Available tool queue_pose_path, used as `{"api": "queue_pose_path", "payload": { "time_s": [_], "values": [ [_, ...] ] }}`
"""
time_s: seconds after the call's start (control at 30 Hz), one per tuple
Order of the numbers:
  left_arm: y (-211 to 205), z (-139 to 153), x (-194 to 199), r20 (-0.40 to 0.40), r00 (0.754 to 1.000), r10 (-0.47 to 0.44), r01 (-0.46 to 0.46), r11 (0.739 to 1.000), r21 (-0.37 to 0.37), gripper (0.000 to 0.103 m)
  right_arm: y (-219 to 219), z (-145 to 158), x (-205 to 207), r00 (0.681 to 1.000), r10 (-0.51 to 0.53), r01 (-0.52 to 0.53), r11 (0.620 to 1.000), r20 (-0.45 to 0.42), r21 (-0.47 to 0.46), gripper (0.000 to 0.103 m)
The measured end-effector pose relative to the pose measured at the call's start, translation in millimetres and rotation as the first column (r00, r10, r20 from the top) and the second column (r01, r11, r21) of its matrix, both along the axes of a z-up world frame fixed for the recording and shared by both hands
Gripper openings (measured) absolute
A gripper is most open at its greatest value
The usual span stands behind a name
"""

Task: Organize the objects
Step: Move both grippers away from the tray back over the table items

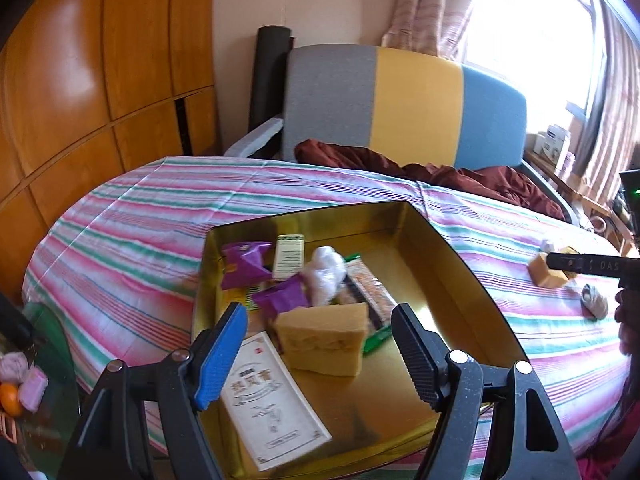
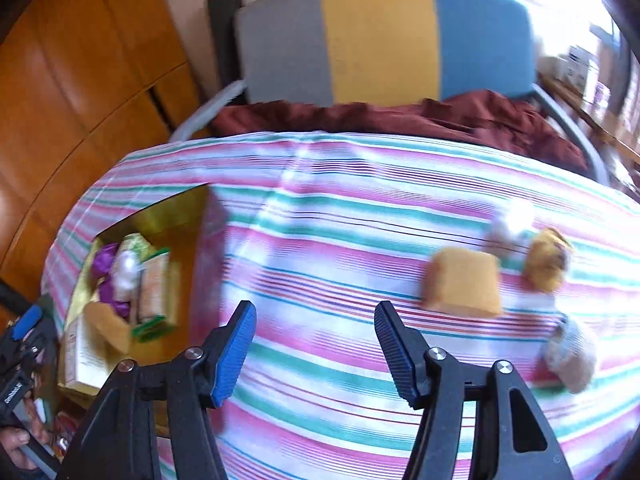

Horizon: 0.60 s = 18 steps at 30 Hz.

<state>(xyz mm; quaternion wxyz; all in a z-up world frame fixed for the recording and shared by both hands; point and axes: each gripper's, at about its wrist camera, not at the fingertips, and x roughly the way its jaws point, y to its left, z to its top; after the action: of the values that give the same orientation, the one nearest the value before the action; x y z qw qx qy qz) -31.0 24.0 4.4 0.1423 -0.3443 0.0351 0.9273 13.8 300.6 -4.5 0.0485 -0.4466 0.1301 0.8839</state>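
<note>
- Striped cloth (image 1: 132, 216) in pink, green and white is seen covering the table, with a chair (image 1: 416, 96) backed in grey, yellow and blue panels drawn up at the far side and a dark red garment (image 1: 460, 172) heaped on its seat; orange wooden cabinet doors (image 1: 80, 80) fill the wall at the left.
- An open gold tin box (image 1: 440, 264) with shiny inner walls is set on the cloth, directly below the left gripper (image 1: 320, 350).
- Inside the box are packed two purple wrappers (image 1: 244, 264), a small cream carton (image 1: 288, 256), a white crinkled bundle (image 1: 326, 272), a long orange snack pack with green ends (image 1: 368, 292), a tan sponge block (image 1: 324, 340) and a white flat carton printed with dark characters (image 1: 272, 404), which lies tilted near the front wall.
- The left gripper's jaws are held apart above the sponge block and the white carton, with nothing pressed between the pads.
- The right gripper (image 2: 314, 348) is shown above bare cloth, its jaws released and empty; the picture is blurred by motion.
- A second tan sponge block (image 2: 462, 284) lies on the cloth ahead and to the right of the right gripper, well apart from the box.
- Just beyond it a yellow-brown crumpled item (image 2: 548, 260) and a white blurred item (image 2: 512, 224) are placed close together; a pale grey-white bundle (image 2: 572, 356) lies nearer, at the right edge.
- What these three are cannot be told through the blur.
</note>
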Motion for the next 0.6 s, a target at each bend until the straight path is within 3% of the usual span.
{"api": "queue_pose_path", "payload": {
  "time_s": [0.1,0.2,0.37,0.5,0.6],
  "values": [
    [13.6,0.5,0.3,0.001,0.999,-0.034,0.034,0.999,-0.012,0.075,41.8,-4.3,16.4,0.994,-0.109,0.109,0.994,0.016,0.015,0.064],
    [28.5,1.7,2.0,-0.001,0.998,-0.070,0.070,0.997,-0.023,0.075,81.5,-5.9,33.3,0.977,-0.210,0.210,0.977,0.020,0.033,0.076],
    [56.5,4.8,3.2,-0.002,0.992,-0.124,0.124,0.991,-0.043,0.075,138.6,-8.6,55.4,0.938,-0.346,0.344,0.937,0.020,0.054,0.076],
    [81.8,8.5,5.0,0.001,0.983,-0.181,0.181,0.982,-0.050,0.075,179.8,-19.5,81.5,0.863,-0.505,0.505,0.863,0.002,-0.029,0.076],
    [106.5,11.8,7.0,0.003,0.972,-0.236,0.236,0.970,-0.053,0.075,200.7,-28.5,95.1,0.810,-0.585,0.586,0.801,0.049,-0.122,0.076]
  ]
}}
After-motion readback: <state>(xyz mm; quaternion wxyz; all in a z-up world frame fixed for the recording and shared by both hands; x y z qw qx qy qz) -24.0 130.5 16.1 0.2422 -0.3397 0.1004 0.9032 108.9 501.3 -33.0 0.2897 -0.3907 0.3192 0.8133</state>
